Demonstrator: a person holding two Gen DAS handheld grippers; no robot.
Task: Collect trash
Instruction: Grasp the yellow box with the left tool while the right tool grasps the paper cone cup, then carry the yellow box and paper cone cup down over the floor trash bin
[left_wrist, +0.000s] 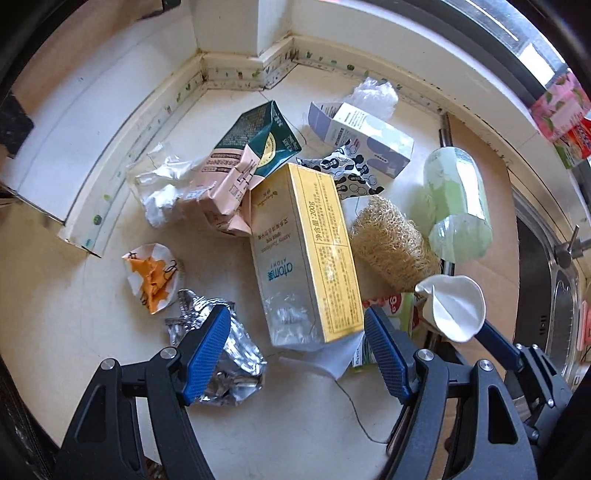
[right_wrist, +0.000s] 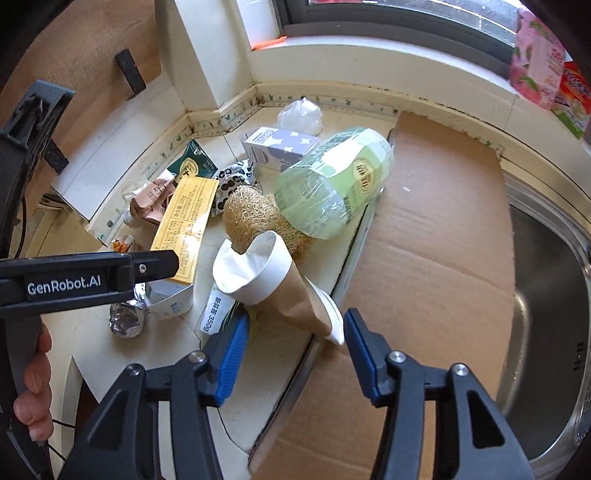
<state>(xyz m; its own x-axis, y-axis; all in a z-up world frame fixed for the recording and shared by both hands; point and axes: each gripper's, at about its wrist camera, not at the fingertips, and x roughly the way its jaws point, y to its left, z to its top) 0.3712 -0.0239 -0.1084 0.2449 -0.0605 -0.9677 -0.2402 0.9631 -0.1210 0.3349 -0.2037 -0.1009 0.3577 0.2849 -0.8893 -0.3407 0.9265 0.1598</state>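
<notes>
On the pale surface by the window corner lay a heap of trash: a yellow-and-silver toothpaste box in the middle, a crumpled pink carton and a dark green carton at the far left, a loofah and a green-labelled plastic bottle to the right, crushed foil near left. A flat cardboard sheet covered the right side up to the steel sink.

The right gripper straddled a squashed paper cup, white rim far, brown body near. Its fingers stood apart on either side of the cup's near end; contact was not clear, so no grip yet, I judged. The left gripper hovered over the near end of the toothpaste box, fingers spread, nothing clamped, left one above the foil.

For a good pick, the right should probably drop a bit lower and pinch the cup across its flattened brown body, not the flimsy base rim, which could slip. The left would need to centre on the box's narrow width and avoid snagging the foil.
</notes>
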